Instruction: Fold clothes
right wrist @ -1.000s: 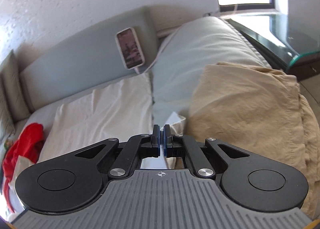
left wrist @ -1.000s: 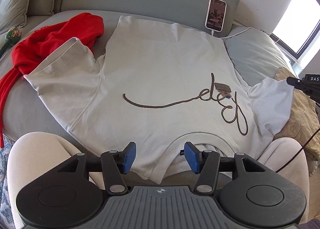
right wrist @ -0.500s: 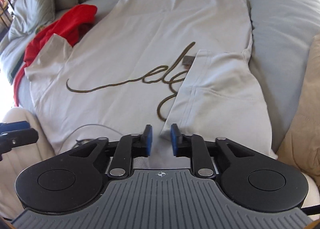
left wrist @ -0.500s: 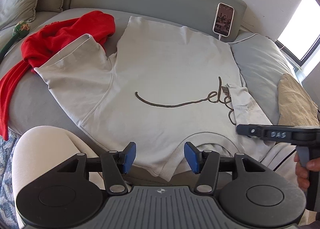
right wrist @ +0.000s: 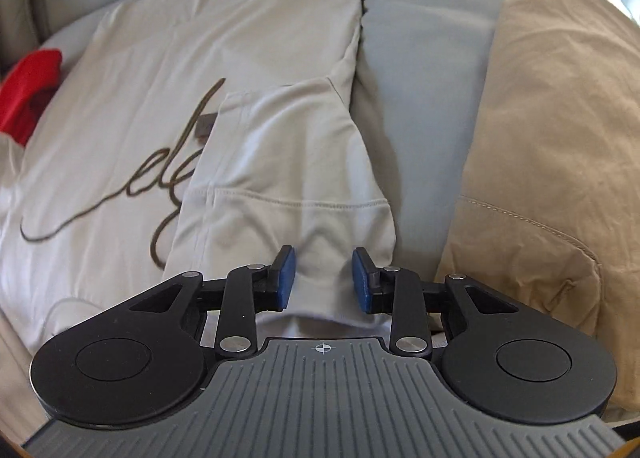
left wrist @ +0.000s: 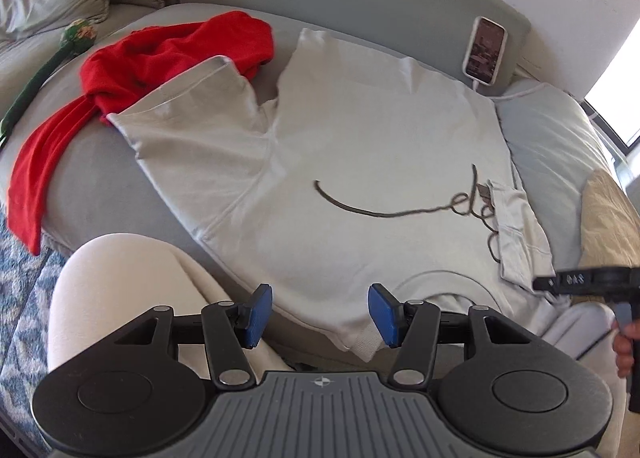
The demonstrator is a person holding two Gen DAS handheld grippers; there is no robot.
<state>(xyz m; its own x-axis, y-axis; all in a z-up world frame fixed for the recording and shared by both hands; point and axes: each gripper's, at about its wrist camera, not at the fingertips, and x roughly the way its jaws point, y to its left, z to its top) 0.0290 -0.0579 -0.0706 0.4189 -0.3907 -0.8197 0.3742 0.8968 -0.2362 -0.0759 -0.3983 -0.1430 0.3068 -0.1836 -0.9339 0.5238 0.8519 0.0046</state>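
Note:
A light grey T-shirt [left wrist: 360, 145] with dark script lettering lies flat on the sofa, collar toward me. Its right sleeve [right wrist: 288, 177] is folded in over the chest; it also shows in the left wrist view [left wrist: 516, 234]. The left sleeve [left wrist: 192, 125] lies spread out, resting partly on a red garment [left wrist: 160, 53]. My left gripper [left wrist: 320, 314] is open and empty above the near collar edge. My right gripper [right wrist: 323, 282] is open just above the folded sleeve's near end, holding nothing; it also shows in the left wrist view [left wrist: 576, 282].
A phone [left wrist: 485, 50] on a cable leans against the sofa back. A tan cushion [right wrist: 552, 129] lies right of the shirt. A green toy [left wrist: 44, 65] lies at far left. My knee [left wrist: 132, 282] is near the sofa's front edge, over a blue patterned rug [left wrist: 20, 298].
The right gripper carried the right sleeve in over the chest, then opened and let it go. The left gripper stayed open and drifted a little left.

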